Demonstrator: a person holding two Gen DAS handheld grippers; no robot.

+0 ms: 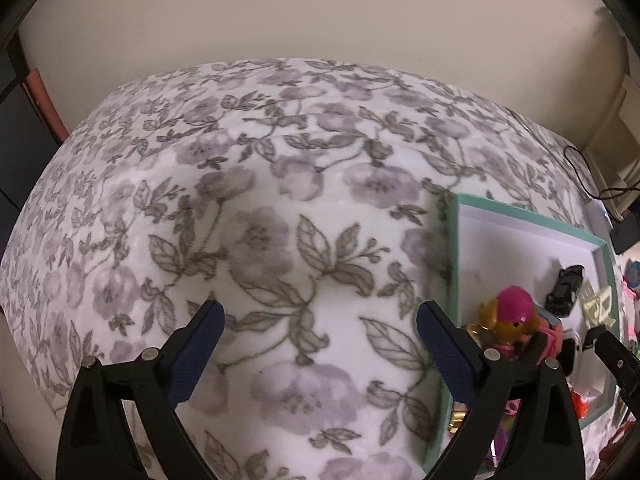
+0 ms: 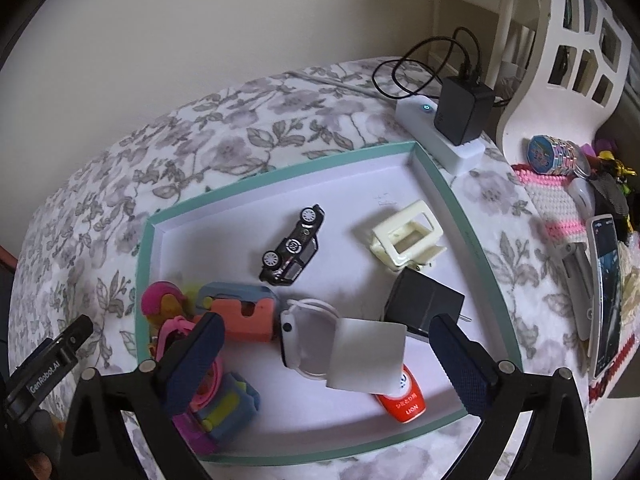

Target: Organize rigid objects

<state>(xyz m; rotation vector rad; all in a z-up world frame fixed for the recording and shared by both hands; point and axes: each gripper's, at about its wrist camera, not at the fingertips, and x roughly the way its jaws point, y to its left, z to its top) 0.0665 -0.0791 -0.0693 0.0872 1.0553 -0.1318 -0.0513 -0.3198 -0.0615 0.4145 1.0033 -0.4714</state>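
Under white card [image 2: 366,354] | orange tube [image 2: 404,400] half hidden | figurine [image 1: 514,320] partly blocked

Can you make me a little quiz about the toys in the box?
1. True or false: the toy car lies on its side inside the tray.
2. Which sits nearest the car? A) cream plastic frame B) orange tube C) phone
3. Fill in: the right gripper fingers are ____ with nothing pinched between them.

Key: 1 true; 2 A; 3 open.
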